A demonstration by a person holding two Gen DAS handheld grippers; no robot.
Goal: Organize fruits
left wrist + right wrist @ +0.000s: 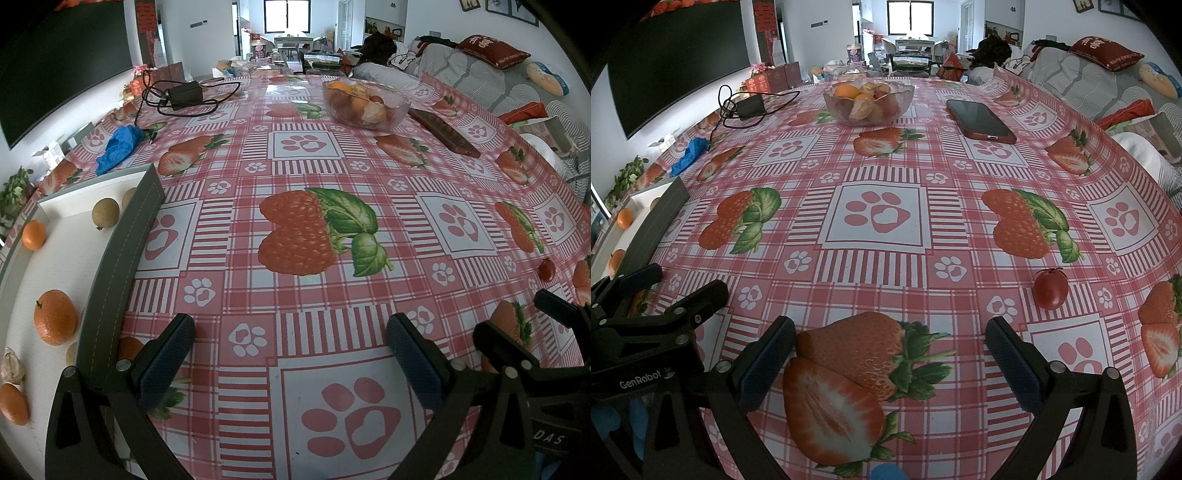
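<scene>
**Both grippers wide and empty over the strawberry cloth**

The left gripper [291, 354] hangs low over the worktop [303, 155], its two dark fingers spread wide with nothing between them but the red-checked cloth. The right gripper [891, 356] is the same — jaws far apart, holding nothing, a printed strawberry showing in the gap.

At the worktop's left edge lies a white tray [79, 197] with a dark grey rim. Inside it sit several loose fruits: a large orange [54, 316], a smaller orange [33, 235] farther back, another orange [13, 404] at the near edge, a brownish round fruit [105, 213] by the rim, and a pale papery-husked fruit [12, 366].

A single small tomato [1050, 287] rests on the cloth just ahead and to the right of the right gripper, apart from its fingers.

Toward the far side stands a glass bowl [868, 101] holding oranges and husked fruits. To its right lies a phone in a red case [980, 117]; to its left, a black power adapter with tangled cable [750, 105] and a crumpled blue glove [119, 147].
</scene>
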